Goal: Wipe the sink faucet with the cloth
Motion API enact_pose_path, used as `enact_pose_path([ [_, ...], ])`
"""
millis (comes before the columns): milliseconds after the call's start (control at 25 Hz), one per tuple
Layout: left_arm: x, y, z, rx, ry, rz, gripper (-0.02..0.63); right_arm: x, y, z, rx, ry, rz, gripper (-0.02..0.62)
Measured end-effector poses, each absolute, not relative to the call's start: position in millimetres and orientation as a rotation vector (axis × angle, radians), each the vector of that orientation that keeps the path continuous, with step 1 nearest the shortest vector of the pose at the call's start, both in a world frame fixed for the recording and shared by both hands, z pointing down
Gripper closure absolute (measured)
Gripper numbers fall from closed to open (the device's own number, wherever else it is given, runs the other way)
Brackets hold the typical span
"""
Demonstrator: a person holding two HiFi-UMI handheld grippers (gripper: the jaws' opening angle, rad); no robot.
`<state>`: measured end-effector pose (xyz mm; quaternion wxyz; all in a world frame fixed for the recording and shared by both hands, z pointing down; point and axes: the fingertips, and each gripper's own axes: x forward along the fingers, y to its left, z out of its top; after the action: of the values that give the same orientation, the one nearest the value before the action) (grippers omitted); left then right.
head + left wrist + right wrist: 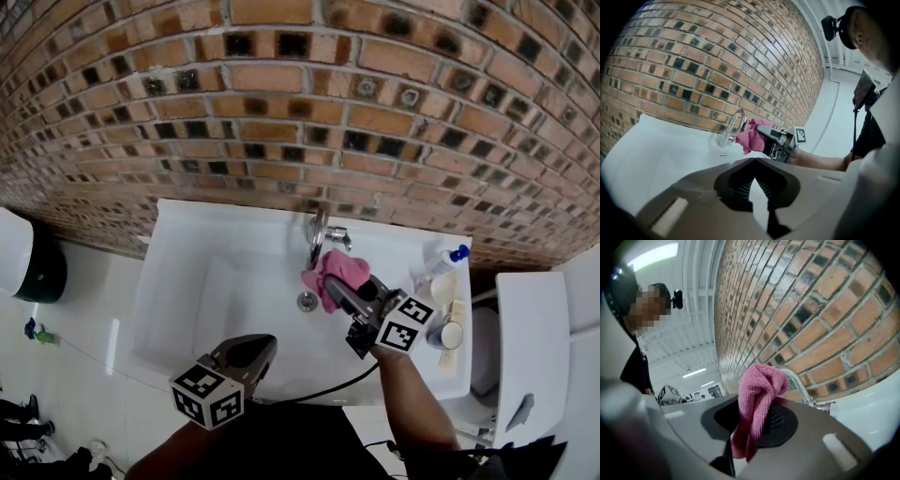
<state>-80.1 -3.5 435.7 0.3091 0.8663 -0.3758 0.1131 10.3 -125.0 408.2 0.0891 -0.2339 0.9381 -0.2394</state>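
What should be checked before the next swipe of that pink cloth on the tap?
1. Grip on the cloth: ok. The right gripper has its jaws shut on it, with a good wad sticking out.
2. Cloth against the faucet: ok. It looks pressed on the curved spout.
3. Left gripper out of the way: ok. It is shut and empty, at the near edge of the sink.
4. Bottle on the right ledge: ok. It stands apart from the right gripper.
5. Which parts of the faucet are wiped: cannot tell.
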Motion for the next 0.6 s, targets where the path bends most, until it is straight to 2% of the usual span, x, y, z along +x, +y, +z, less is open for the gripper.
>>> enact_pose_path([
  [280, -70, -20, 443, 2.26, -1.014, 0.322, 0.6, 52, -184, 370, -0.856, 2.724, -0.596, 0.511],
  [600, -68, -41, 453, 2.204, -1.082, 0.362, 0.6, 62, -254, 378, -0.992, 2.732, -0.554, 0.511],
])
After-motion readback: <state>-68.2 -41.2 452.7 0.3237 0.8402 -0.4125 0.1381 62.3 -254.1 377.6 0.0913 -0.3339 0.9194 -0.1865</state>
